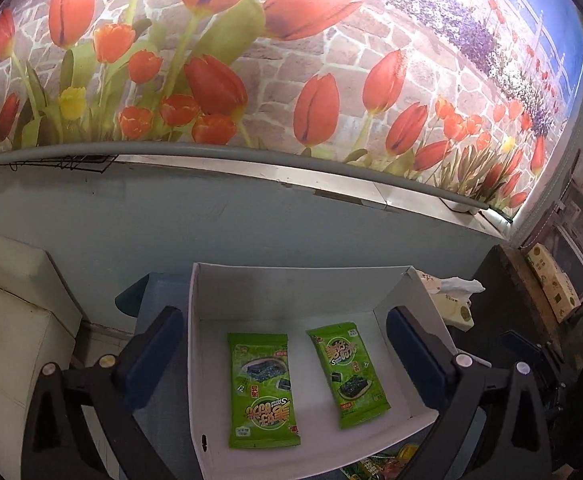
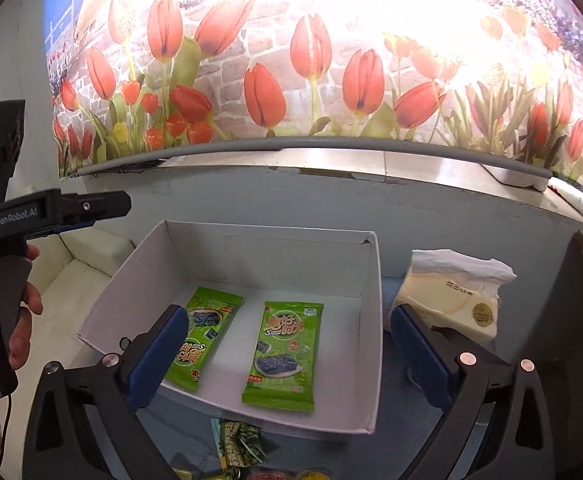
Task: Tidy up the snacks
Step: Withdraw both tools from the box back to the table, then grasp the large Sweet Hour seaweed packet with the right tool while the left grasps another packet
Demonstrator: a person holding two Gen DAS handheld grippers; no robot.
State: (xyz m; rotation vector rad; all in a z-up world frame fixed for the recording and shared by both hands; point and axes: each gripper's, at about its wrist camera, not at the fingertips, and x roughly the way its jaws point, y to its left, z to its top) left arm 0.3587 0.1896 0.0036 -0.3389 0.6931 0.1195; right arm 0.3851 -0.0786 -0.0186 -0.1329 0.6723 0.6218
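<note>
Inside the white box (image 2: 371, 320), two green seaweed packets lie flat on the floor, side by side and apart: one toward the box's left wall (image 2: 207, 336), one nearer its middle (image 2: 283, 356). Just outside the box's near wall, more snacks wait on the blue desk (image 2: 391, 288), among them a crumpled green wrapper (image 2: 239, 442); the rest are cut off by the frame edge. Beside the box's right wall stands a tissue pack (image 2: 447, 296).

Left hand-held gripper (image 1: 287, 356): jaws spread wide, empty, poised over the box. Right hand-held gripper (image 2: 287, 356): likewise spread and empty, its left finger (image 2: 155, 356) overlapping the left packet in view; contact cannot be told.

Judged risks:
- A finger lowered at the box's near wall could catch the thin card rim and shove or tip the light box.
- Flat, slick packets offer little edge; a pinch may slip or crease them.
- The loose wrapper may be dragged instead of lifted.
- Both grippers near one box may collide.
- A careless drop could land a new packet across the two already placed, spoiling the row.
</note>
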